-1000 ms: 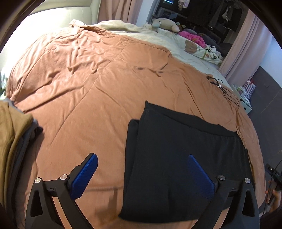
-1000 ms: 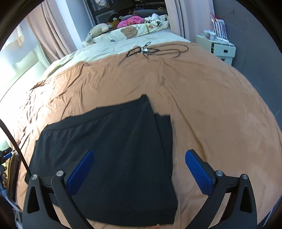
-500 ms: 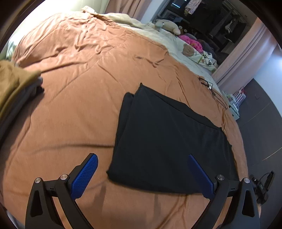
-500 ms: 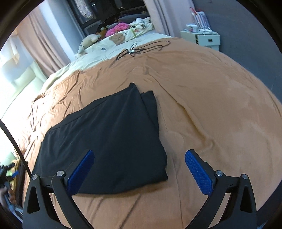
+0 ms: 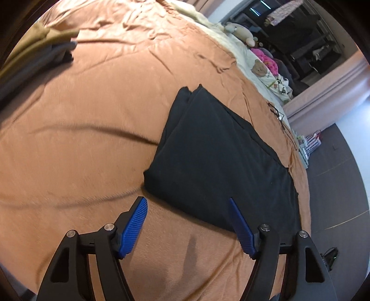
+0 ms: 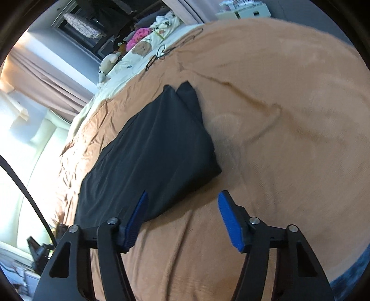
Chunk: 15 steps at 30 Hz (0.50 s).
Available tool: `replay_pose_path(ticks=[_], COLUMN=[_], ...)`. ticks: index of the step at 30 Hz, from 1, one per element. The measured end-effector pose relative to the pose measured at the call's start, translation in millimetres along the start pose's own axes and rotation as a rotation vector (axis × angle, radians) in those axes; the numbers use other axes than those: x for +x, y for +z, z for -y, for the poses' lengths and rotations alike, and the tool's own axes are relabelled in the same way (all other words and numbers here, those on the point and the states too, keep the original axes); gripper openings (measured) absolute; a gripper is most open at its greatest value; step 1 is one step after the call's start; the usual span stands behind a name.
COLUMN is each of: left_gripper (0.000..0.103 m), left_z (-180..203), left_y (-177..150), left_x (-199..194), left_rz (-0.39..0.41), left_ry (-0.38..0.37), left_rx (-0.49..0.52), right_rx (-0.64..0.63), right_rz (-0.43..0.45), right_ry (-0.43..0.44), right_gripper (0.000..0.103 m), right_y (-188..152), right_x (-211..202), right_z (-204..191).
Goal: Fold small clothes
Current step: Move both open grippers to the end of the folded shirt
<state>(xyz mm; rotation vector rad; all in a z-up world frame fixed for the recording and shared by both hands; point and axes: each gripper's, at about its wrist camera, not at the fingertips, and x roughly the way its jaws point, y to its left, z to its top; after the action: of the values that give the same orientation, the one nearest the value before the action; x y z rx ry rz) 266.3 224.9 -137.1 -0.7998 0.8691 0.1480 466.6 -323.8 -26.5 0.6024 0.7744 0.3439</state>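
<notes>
As both tongs pulled back, still apart, black garment lies folded.

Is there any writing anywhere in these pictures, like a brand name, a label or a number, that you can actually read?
None can be read.
black garment: plain, no tag or print shows.
left gripper and right gripper: no markings show.
bear-print bedding: pictures only; any lettering is too small to tell.
shelf unit: too blurred to read.
</notes>
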Motion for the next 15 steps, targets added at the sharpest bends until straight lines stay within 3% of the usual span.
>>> replay_pose_path(ticks=[4, 15], left_gripper=[0.06, 0.054], left_z=[-2, -19], left_y=[-2, -2], left_x=[12, 43], left_rz=[-0.041, -0.073], left_ry=[-0.013, -0.021], left_rx=[-0.028, -0.133], right_rx=[0.046, 0.089], right_rz=[-0.02, -0.041], right_ry=[0.037, 0.04], right_gripper=[0.055, 0.049], right_y=[4, 8], right_x=[13, 36], right_z=[8, 16])
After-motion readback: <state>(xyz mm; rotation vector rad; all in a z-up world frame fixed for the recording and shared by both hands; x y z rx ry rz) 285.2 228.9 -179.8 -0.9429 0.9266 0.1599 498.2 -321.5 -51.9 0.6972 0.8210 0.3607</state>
